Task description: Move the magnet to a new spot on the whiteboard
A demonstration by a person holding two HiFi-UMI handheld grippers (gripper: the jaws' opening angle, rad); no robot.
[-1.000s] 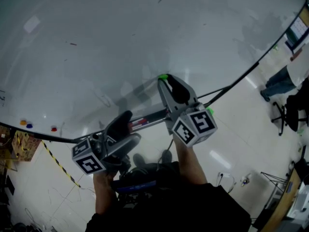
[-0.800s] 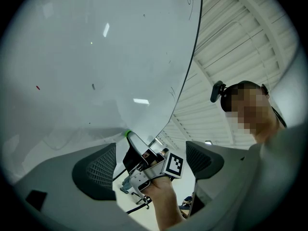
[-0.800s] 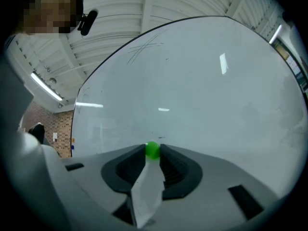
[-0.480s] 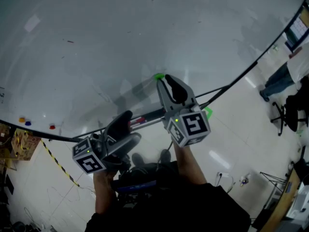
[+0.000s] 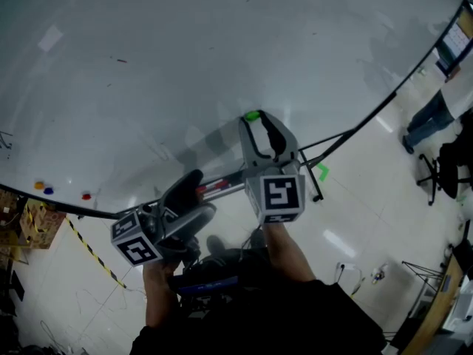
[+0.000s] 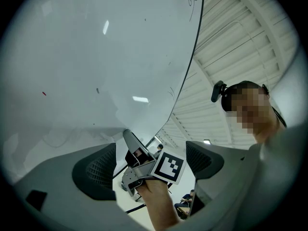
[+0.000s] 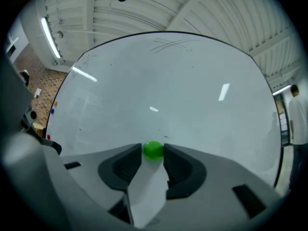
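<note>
The green magnet [image 7: 153,150] is pinched between the right gripper's [image 5: 259,122] jaw tips, close to the whiteboard [image 7: 168,81] ahead, so it seems grasped but not yet re-placed, while the left gripper [image 6: 151,150] gapes empty.

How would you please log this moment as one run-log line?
right gripper: shut on green magnet | at whiteboard | left gripper: open, empty

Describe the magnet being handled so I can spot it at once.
Start at the big whiteboard and find the right gripper in front of its lower part. Between its jaws sits the magnet, small and round. It is the only green one; the orange, blue and red magnets sit at the board's lower-left edge.
</note>
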